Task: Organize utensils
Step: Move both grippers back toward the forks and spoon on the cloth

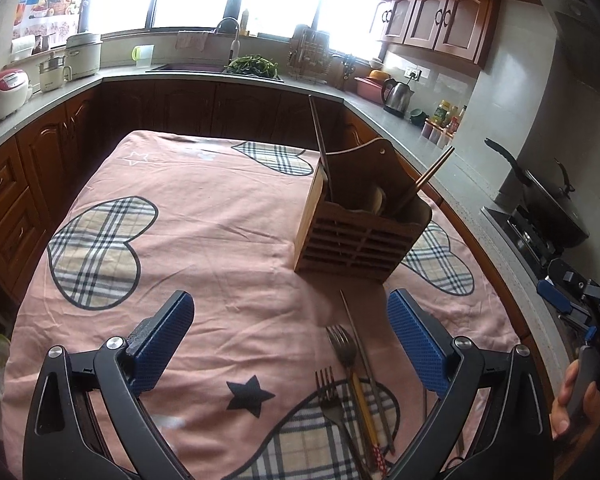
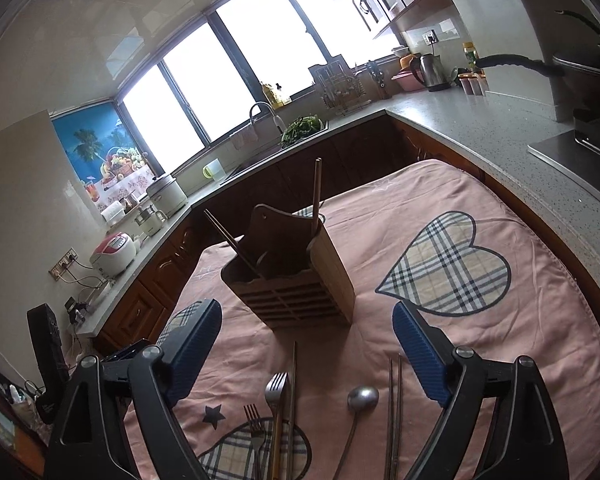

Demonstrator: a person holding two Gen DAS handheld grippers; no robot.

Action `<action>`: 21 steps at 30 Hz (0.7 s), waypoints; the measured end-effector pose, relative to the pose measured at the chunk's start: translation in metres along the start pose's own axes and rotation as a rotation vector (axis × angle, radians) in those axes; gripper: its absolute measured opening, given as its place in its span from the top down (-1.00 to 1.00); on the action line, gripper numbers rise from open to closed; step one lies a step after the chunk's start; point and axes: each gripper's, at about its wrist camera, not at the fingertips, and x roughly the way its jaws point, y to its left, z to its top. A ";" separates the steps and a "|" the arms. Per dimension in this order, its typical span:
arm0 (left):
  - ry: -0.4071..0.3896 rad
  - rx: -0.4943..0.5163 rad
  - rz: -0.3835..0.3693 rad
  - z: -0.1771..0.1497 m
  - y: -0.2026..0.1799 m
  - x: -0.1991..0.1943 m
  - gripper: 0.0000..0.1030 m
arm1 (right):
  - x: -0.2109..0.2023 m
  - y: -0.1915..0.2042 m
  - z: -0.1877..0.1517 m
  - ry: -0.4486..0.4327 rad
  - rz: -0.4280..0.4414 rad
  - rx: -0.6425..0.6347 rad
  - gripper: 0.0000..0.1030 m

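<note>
Both grippers hang released and empty over the near edge of the bench: the left gripper point(image 1: 290, 340) has its blue pads spread wide above the cloth, and the right gripper point(image 2: 306, 350) stands just as open, nothing between its pads.

The loose utensils lie in a row near the person. In the right wrist view these are a large fork point(image 2: 277, 388), a smaller fork point(image 2: 253, 418) to its left, a spoon point(image 2: 363, 396) and a pair of metal chopsticks point(image 2: 394, 408) further right. A yellow-handled piece point(image 1: 362, 404) lies against the forks in the left wrist view.

The wooden utensil holder point(image 1: 360, 236) stands upright beyond them, towards the far right of the cloth, with dark chopsticks point(image 1: 320, 140) already leaning in it.

The step in hand looks like choosing the next piece. The spoon lies apart from its neighbours, so it seems the easier pick; the forks overlap and would likely drag each other. A thin flat handle calls for lowering the pads close to the cloth and closing across the stem.

The bench wears a pink cloth point(image 1: 204, 220) with plaid hearts, slightly wrinkled. Around it runs a kitchen counter point(image 1: 320, 86) with sink, kettle point(image 1: 398, 94), rice cooker point(image 1: 4, 94) and bright windows.
</note>
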 end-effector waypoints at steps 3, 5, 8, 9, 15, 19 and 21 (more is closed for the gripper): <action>0.016 0.002 0.001 -0.014 -0.002 -0.006 -0.93 | -0.010 -0.008 -0.018 0.023 -0.018 0.009 -0.73; 0.034 0.011 0.002 -0.024 -0.003 -0.007 -0.93 | -0.015 -0.012 -0.029 0.043 -0.036 0.007 -0.73; 0.057 0.019 0.014 -0.040 -0.005 -0.008 -0.93 | -0.021 -0.019 -0.046 0.073 -0.056 0.002 -0.73; 0.064 0.020 0.015 -0.045 -0.005 -0.007 -0.93 | -0.022 -0.021 -0.051 0.083 -0.062 0.001 -0.73; 0.120 0.026 0.019 -0.076 -0.009 0.004 -0.93 | -0.021 -0.029 -0.076 0.128 -0.077 -0.003 -0.73; 0.156 0.028 0.024 -0.091 -0.009 0.013 -0.92 | -0.016 -0.030 -0.090 0.153 -0.076 -0.015 -0.72; 0.171 0.025 0.023 -0.096 -0.008 0.017 -0.92 | -0.012 -0.031 -0.095 0.174 -0.073 -0.015 -0.72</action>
